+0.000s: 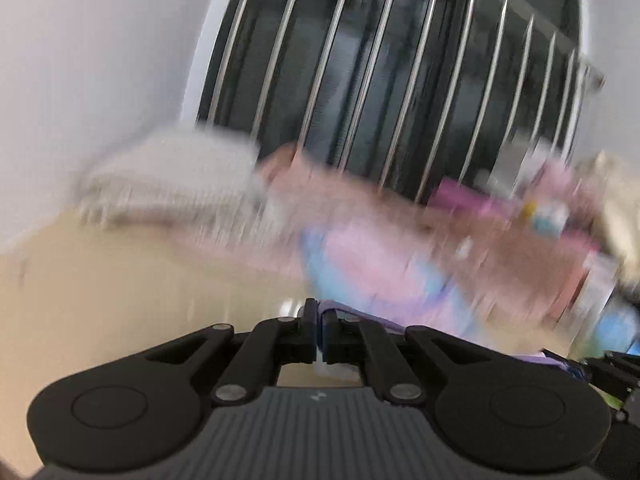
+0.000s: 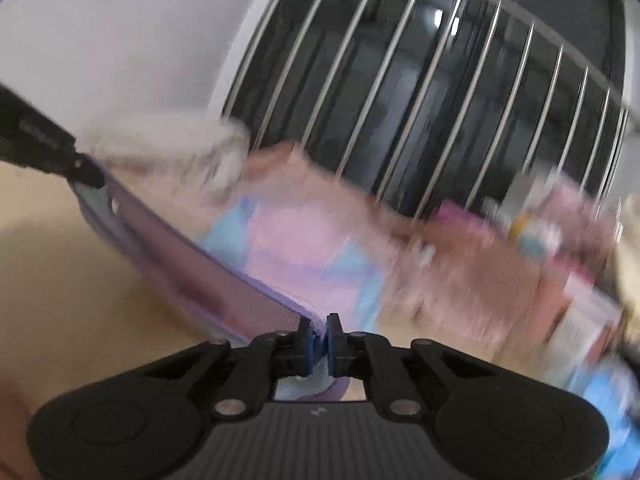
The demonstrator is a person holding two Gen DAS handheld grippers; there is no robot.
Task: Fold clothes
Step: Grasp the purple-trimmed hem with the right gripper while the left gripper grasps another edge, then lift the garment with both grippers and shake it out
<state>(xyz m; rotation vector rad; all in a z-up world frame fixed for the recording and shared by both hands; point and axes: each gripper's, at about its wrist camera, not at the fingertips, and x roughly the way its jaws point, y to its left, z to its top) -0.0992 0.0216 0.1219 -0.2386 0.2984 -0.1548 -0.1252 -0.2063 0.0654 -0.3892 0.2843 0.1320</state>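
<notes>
The purple garment [image 2: 224, 280] hung stretched between the two tools above the beige desk [image 2: 72, 280]. Its banded upper edge formed the long axis, running in the right wrist view from the upper left down to the lower centre. The left hand-held gripper [image 2: 90, 178] pinched the far end of that edge, and the right hand-held gripper [image 2: 318, 330] was clenched on the near end, blue pads pressed against a thin fold of cloth. In the left wrist view the left hand-held gripper [image 1: 318, 312] likewise stood clamped on a purple fold, with the band trailing off to the right toward the other tool [image 1: 612, 376], seen only in part at the frame edge.

Below the band the cloth dropped out of sight behind the gripper bodies, so its full shape and kind could not be told. Motion blur smeared most of the background. A heap of pink and light-blue clothes [image 2: 304, 248] lay on the desk beyond the garment, individual pieces indistinct. A pale whitish bundle [image 2: 172, 148] sat to its left, outline uncertain. Further right, pink and brownish items [image 2: 480, 272] merged into one streaked mass. Behind all this stood a dark window [image 2: 400, 80] crossed by slanted metal bars, beside a white wall [image 2: 120, 40].
</notes>
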